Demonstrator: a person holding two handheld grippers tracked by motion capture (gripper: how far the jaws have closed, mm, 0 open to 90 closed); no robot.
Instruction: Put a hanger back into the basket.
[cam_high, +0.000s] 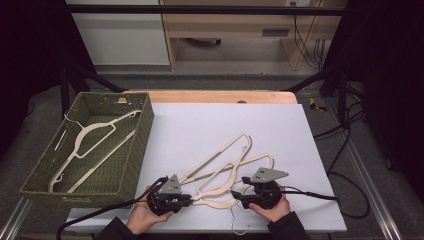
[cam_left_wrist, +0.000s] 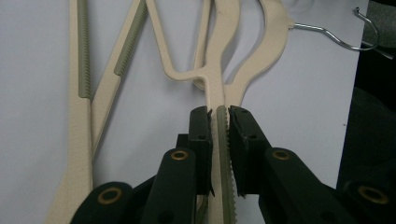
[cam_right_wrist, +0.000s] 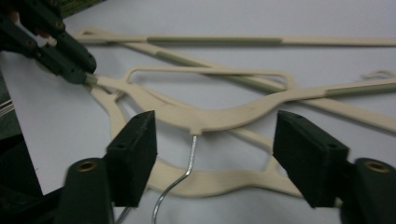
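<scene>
A loose pile of cream plastic hangers (cam_high: 225, 167) lies on the white mat (cam_high: 220, 122) near its front edge. My left gripper (cam_high: 189, 199) is shut on the end of one hanger's arm (cam_left_wrist: 219, 84), its jaws pressed on the ribbed grey-green strip (cam_left_wrist: 226, 154). In the left gripper view the left gripper (cam_left_wrist: 218, 116) points along that arm. My right gripper (cam_right_wrist: 215, 135) stands open, its jaws wide on either side of the hanger's neck (cam_right_wrist: 201, 123) and metal hook (cam_right_wrist: 187, 170). In the high view the right gripper (cam_high: 241, 198) faces the left one across the pile.
A green wicker basket (cam_high: 137, 145) stands at the left of the mat with one cream hanger (cam_high: 92, 132) inside. A hanger's wire hook (cam_high: 240, 229) reaches the mat's front edge. The far half of the mat is bare. Cables trail from both grippers.
</scene>
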